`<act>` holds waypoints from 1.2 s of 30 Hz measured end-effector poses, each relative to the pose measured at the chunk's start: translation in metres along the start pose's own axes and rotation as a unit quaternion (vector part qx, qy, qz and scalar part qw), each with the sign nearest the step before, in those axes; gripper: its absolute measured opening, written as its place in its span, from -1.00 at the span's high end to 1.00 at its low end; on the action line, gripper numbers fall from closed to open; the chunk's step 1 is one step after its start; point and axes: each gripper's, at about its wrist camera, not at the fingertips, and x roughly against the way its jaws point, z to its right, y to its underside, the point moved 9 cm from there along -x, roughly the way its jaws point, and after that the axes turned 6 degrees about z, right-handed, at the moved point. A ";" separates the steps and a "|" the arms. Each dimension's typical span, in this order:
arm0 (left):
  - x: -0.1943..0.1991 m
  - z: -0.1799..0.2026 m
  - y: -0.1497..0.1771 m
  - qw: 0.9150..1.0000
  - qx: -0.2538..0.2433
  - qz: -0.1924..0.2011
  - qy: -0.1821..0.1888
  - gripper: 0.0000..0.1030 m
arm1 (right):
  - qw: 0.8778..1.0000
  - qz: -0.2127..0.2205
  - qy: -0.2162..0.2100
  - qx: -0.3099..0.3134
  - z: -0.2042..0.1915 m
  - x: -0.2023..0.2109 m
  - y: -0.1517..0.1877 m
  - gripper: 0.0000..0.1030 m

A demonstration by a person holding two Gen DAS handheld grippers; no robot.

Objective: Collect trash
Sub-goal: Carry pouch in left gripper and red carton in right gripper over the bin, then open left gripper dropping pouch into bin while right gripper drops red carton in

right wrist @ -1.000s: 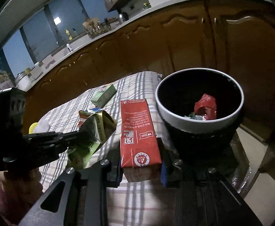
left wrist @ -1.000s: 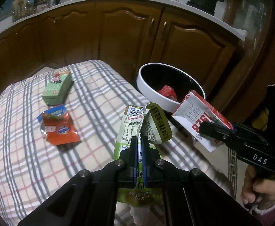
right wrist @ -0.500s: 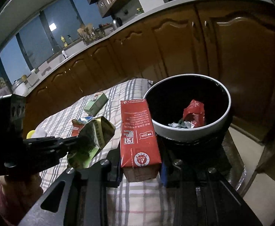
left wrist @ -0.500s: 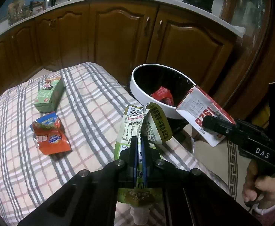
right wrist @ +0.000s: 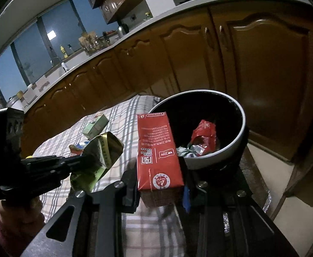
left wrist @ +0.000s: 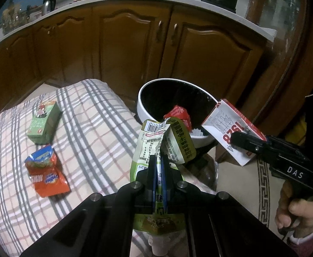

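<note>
crumpled green pouch (left wrist: 156,150) and red carton (right wrist: 157,152) aloft near perhaps half-empty bin (right wrist: 240,115)

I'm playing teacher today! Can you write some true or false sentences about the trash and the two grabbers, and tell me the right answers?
1. The left gripper pinches a green pouch. True.
2. The right gripper is open, holding nothing. False: it is shut on a red carton.
3. The bin holds nothing. False: a red wrapper lies inside.
4. A green box and an orange snack bag lie on the checked cloth. True.
</note>
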 end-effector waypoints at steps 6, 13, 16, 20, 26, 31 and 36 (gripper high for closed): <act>-0.014 0.004 -0.016 1.000 -0.002 -0.001 0.002 0.95 | 1.000 0.003 0.015 -0.003 0.014 -0.003 -0.012 0.42; -0.036 0.008 -0.046 1.000 -0.011 0.001 0.003 0.95 | 0.999 0.003 0.038 -0.012 0.038 -0.015 -0.033 0.41; -0.051 0.011 -0.059 1.000 -0.016 -0.005 0.005 0.95 | 0.999 0.001 0.048 -0.011 0.046 -0.022 -0.043 0.42; -0.069 0.015 -0.071 1.000 -0.022 -0.012 0.004 0.95 | 0.998 -0.005 0.058 -0.006 0.052 -0.031 -0.053 0.41; -0.095 0.022 -0.081 0.999 -0.035 -0.025 -0.001 0.95 | 0.997 -0.022 0.075 0.005 0.059 -0.046 -0.060 0.42; -0.117 0.024 -0.086 0.999 -0.023 -0.044 0.009 0.95 | 0.996 -0.036 0.082 0.014 0.063 -0.060 -0.064 0.42; -0.137 0.017 -0.089 0.998 -0.015 -0.058 0.006 0.95 | 0.995 -0.048 0.085 0.016 0.066 -0.068 -0.065 0.42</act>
